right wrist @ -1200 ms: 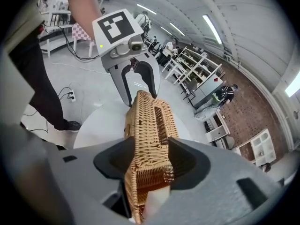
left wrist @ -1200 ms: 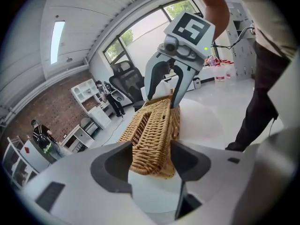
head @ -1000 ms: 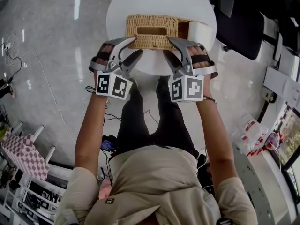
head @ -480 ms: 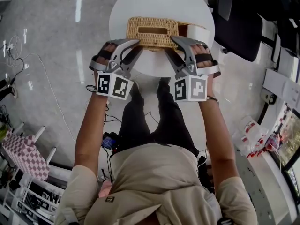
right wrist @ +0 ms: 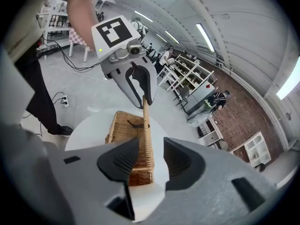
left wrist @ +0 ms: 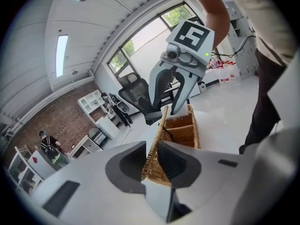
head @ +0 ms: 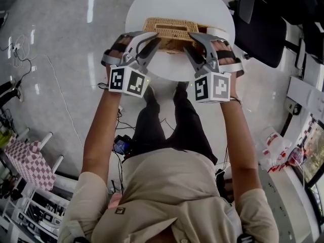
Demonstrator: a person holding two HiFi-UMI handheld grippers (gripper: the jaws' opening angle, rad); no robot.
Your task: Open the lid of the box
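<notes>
A wicker box (head: 174, 45) stands on a round white table (head: 177, 1). Its wicker lid (head: 172, 28) is raised off the box and tilted on edge. My left gripper (head: 156, 38) has just been closing and is shut on the lid's left end (left wrist: 157, 139), the pads pressing the weave. My right gripper (head: 190, 42) has also been closing. The lid's right end (right wrist: 146, 139) stands between its jaws, close to one pad with a gap to the other. The open box (right wrist: 123, 125) shows below the lid, with its compartments (left wrist: 185, 128) visible.
A black office chair (head: 260, 24) stands right of the table. The person's legs reach under the table's near edge. Cables lie on the floor (head: 30, 59) at the left. A checkered cloth (head: 28, 161) and shelving sit at the lower left.
Both grippers have risen and the lid has come up from lying flat on the box to standing tilted. The left jaws have shut on the lid; the right jaws have narrowed.
</notes>
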